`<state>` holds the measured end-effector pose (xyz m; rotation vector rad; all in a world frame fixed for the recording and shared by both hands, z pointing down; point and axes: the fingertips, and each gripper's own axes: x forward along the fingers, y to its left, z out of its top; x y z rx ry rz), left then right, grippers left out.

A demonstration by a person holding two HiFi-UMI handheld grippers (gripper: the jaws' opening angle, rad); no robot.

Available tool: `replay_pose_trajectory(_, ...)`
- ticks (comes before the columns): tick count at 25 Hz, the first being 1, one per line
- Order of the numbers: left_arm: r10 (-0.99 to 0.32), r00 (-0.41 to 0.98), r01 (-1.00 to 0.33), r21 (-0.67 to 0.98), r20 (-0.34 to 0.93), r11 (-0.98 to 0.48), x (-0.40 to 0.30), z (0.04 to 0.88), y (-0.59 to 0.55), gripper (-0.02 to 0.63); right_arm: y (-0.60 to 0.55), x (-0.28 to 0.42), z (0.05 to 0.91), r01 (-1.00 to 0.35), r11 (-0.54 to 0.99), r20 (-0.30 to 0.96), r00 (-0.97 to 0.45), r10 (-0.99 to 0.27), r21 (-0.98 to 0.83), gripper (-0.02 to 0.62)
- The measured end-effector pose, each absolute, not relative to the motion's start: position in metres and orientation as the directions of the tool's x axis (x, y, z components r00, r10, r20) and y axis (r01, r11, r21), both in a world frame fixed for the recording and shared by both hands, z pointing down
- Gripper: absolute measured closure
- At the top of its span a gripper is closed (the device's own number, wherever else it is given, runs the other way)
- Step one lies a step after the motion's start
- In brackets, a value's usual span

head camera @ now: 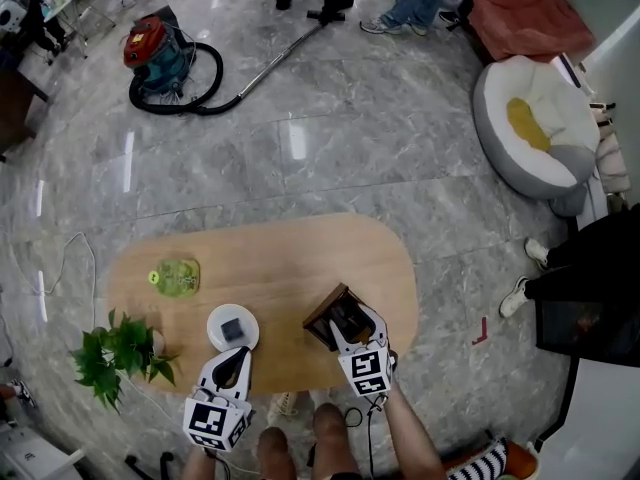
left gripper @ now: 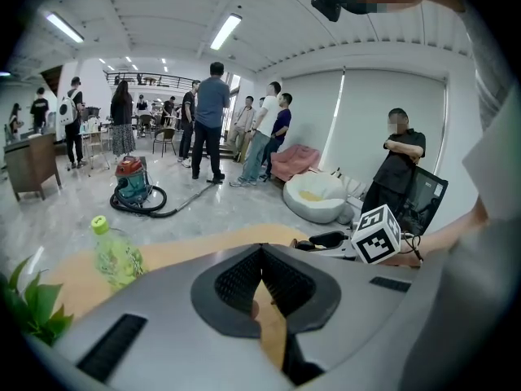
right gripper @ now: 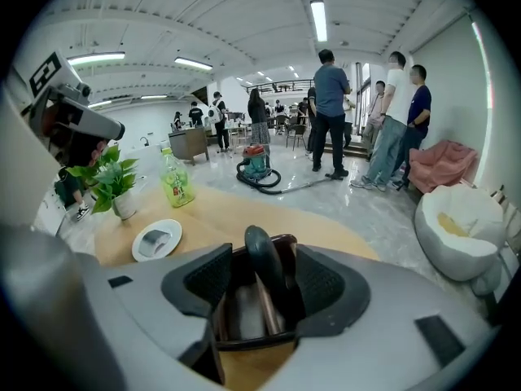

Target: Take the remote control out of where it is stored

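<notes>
Remote control (right gripper: 262, 259) stands on end in a dark brown wooden holder (right gripper: 254, 342), its rounded black top poking above the rim and leaning a little to the left in the right gripper view. A thin partition divides the holder, and the remote seems to sit just to the right of it.

The holder rests on the light wooden table (head camera: 280, 258), near the edge closest to the person. The right gripper (head camera: 350, 330) tilts down over it with its fingers (right gripper: 203, 279) spread wide, one on each side of the holder. The remote is between them, and neither finger presses on it.

The left gripper (head camera: 232, 360) hangs over the near edge of the table, just beside a white plate (head camera: 215, 318) that carries a small dark grey object. Its fingers (left gripper: 236, 279) are clenched, tips meeting, with nothing between them.

Farther left on the table are a green bottle (head camera: 177, 276) lying on its side and a leafy plant (head camera: 118, 353) in a small pot. A red and teal vacuum cleaner (head camera: 155, 53) sits on the marble floor beyond.
</notes>
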<state>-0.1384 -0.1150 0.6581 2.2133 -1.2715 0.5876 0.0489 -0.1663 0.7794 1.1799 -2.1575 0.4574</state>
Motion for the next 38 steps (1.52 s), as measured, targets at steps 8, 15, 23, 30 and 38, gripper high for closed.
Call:
replay_pose_trajectory(8,-0.655,0.461,-0.881,0.220,0.599,-0.419,-0.138,0.661,-0.117,0.600,-0.167,0.049,0.786,-0.833,0.553,0.688,-0.387,-0.614,0.026,0.353)
replay_pose_trajectory(15,-0.660,0.452,-0.886,0.217,0.600,-0.409,-0.141,0.660,-0.118,0.600,-0.172,0.053,0.785,-0.837,0.542,0.686,-0.348,-0.639,0.080,0.477)
replay_pose_trajectory(23,-0.664,0.450,-0.887,0.215,0.597,-0.408,-0.142,0.656,-0.114,0.600,-0.173,0.055,0.784,-0.833,0.541,0.687,-0.325,-0.650,0.118,0.499)
replay_pose_trajectory(30,-0.673,0.450,-0.887,0.207,0.587,-0.412,-0.143,0.646,-0.113,0.600,-0.172,0.059,0.773,-0.838,0.527,0.675,-0.308,-0.670,0.140,0.500)
replay_pose_trajectory(38,-0.677,0.462,-0.881,0.204,0.573,-0.427,-0.139,0.631,-0.115,0.600,-0.172,0.061,0.750,-0.847,0.516,0.651,-0.320,-0.689,0.130,0.500)
